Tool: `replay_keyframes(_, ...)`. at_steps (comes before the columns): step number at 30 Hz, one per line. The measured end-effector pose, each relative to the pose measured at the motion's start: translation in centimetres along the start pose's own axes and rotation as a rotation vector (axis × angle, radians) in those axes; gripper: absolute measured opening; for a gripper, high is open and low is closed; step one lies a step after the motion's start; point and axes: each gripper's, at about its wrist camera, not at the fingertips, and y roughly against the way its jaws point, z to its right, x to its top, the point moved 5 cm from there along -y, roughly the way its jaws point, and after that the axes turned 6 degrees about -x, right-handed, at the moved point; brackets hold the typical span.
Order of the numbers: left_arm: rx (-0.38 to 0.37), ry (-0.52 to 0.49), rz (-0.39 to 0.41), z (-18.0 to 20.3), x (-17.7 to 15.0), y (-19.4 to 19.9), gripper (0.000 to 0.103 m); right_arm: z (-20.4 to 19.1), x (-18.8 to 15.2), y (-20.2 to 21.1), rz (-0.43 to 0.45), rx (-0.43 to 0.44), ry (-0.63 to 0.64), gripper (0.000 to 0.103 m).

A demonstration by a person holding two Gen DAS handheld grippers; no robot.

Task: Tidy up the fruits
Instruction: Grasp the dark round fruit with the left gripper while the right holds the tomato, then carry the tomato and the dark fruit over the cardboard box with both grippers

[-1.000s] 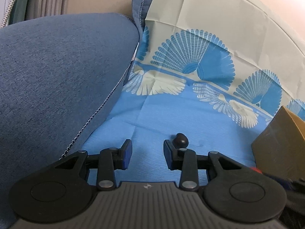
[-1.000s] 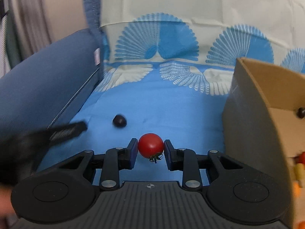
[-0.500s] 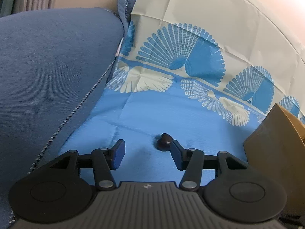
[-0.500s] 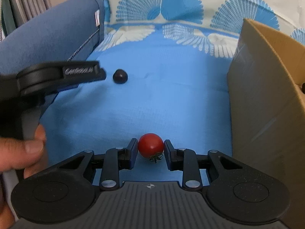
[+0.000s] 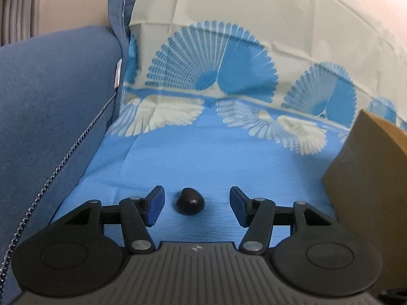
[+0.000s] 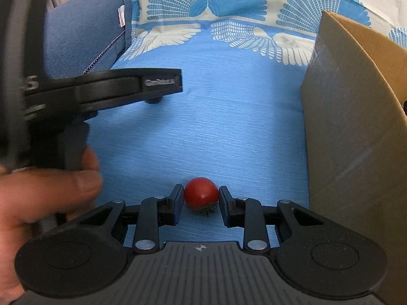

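A small red tomato [image 6: 201, 193], round, glossy and with its dried green stalk turned toward the camera, sits clamped between the two pads of the right claw [image 6: 201, 199], which is nearly closed on it just above the blue cloth [image 6: 229, 132]. To that claw's right stands the brown wall of a cardboard box [image 6: 356, 127]. To its left, a person's hand [image 6: 43, 203] grips the handle of the left claw [image 5: 195, 204], seen side-on in the right wrist view.

In the left wrist view, that claw's jaws have just been opening and now stand about half apart, its blue pads [image 5: 155, 204] clear of the fruit between them. That fruit is a dark fruit [image 5: 190, 200], almost black, smooth and slightly pear-shaped, lying on the cloth nearer the left pad, with a faint highlight on its skin. Beyond the claw the cloth turns to white and blue fan patterns; a blue cushion [image 5: 51, 101] rises to the left, and the box corner shows at far right.
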Motion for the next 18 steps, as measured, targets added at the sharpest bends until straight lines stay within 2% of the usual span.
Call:
replay_keyframes(5,0.023,0.020,-0.020,-0.6,-0.1,-1.3,0.056,-0.1,-0.1,0.1,0.004,0.003,0.014,0.031)
replay_keyframes(8,0.028,-0.026,-0.022,0.0,-0.2,-1.4,0.046,-0.3,-0.2,0.2,0.016,-0.015,0.033,0.031)
replay_keyframes(10,0.038,-0.066,-0.020,0.5,-0.3,-1.4,0.031,-0.3,-0.3,0.3,0.027,-0.029,0.052,0.031)
replay_keyframes(11,0.049,-0.080,-0.021,0.6,-0.4,-1.5,0.029,-0.3,-0.3,0.4,0.029,-0.029,0.054,0.031)
replay_keyframes(14,0.048,-0.077,-0.020,0.5,-0.4,-1.2,0.028,-0.1,-0.4,0.5,0.035,-0.027,0.057,0.031)
replay_keyframes(18,0.051,-0.063,0.019,0.3,0.1,0.5,0.027,0.2,-0.3,1.1,0.078,-0.036,0.057,0.031)
